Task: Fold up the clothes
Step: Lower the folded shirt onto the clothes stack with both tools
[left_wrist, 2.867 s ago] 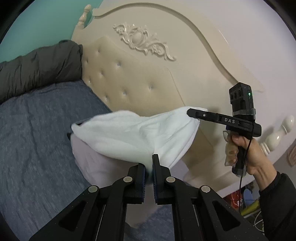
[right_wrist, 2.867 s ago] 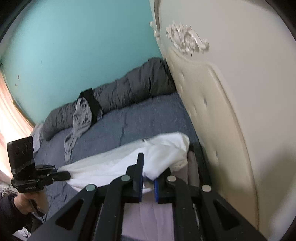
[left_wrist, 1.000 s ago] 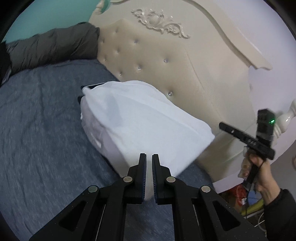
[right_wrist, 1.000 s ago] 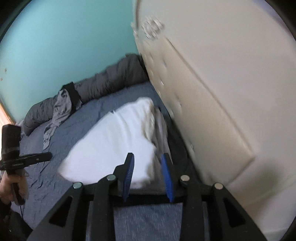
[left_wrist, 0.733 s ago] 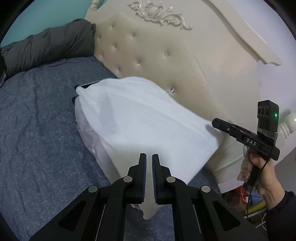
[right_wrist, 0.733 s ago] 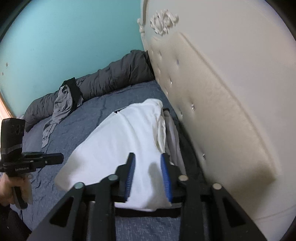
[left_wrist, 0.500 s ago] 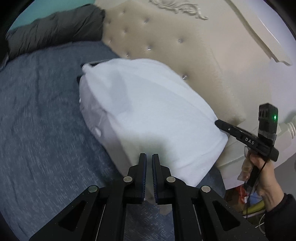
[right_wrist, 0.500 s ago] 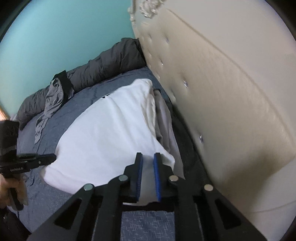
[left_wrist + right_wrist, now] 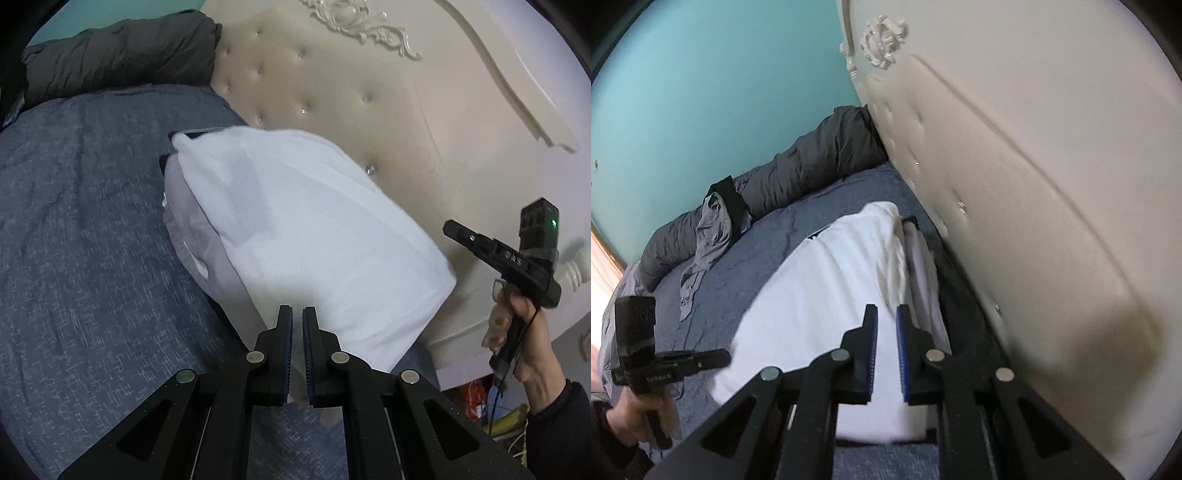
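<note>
Lettering "DAS" on right gripper (image 9: pixel 448 226); rest unreadable.

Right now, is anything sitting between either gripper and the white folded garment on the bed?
Nothing visible. The white garment lies directly ahead of the left gripper, shut and empty, and the right gripper, whose jaws are opening slightly with nothing gripped. Only bare blue bedsheet surrounds it; the headboard stands behind.
</note>
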Motion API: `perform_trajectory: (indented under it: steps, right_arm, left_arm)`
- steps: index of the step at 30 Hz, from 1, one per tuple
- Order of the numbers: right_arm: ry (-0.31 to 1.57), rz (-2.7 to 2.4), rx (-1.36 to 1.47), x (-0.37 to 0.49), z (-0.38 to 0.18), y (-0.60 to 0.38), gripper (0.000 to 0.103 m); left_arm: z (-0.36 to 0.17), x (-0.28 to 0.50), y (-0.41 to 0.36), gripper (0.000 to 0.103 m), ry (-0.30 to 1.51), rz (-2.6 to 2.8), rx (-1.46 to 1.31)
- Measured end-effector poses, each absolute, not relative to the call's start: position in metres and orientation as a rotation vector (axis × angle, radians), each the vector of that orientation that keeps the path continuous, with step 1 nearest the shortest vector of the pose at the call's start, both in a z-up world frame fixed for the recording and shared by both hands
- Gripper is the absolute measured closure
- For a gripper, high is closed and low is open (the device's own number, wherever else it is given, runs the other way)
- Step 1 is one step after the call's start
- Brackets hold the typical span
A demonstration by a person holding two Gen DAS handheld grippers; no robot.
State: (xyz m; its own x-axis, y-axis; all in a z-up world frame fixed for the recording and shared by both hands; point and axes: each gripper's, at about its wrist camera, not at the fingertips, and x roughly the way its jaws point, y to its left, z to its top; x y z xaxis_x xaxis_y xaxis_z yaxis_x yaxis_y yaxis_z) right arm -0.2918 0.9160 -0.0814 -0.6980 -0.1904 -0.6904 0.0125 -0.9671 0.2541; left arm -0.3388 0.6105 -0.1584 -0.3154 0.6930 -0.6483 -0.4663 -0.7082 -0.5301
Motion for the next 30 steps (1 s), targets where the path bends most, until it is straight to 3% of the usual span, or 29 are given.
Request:
perform_trajectory:
  steps: [4, 10, 20, 23, 30]
  right_arm:
    - [-0.258, -2.74, 1.251, -0.333, -0.072, 0.905, 0.076]
    - [-0.052, -2.689, 1.451, -0.394, -0.083, 0.878, 0.076]
    - [-0.021, -2.646, 1.638, -0.454, -0.113, 0.876, 0.076]
    - [-0.034, -2.63, 1.71, -0.466, -0.123, 0.881, 0.095]
    - [-0.014, -2.782, 1.687, -0.47, -0.121, 0.892, 0.1]
  left_arm:
    - [-0.153, -0.344, 0.609, 0.097, -0.282, 2.094, -1.162]
    - [-0.172, -0.349, 0.614, 0.097, -0.285, 2.05, -1.179]
    - [-0.182, -0.348, 0.619, 0.097, -0.25, 2.02, -1.141]
    - [-0.183, -0.348, 0.62, 0.097, -0.231, 2.019, -1.126]
    - [-0.187, -0.346, 0.616, 0.097, -0.25, 2.011, -1.116]
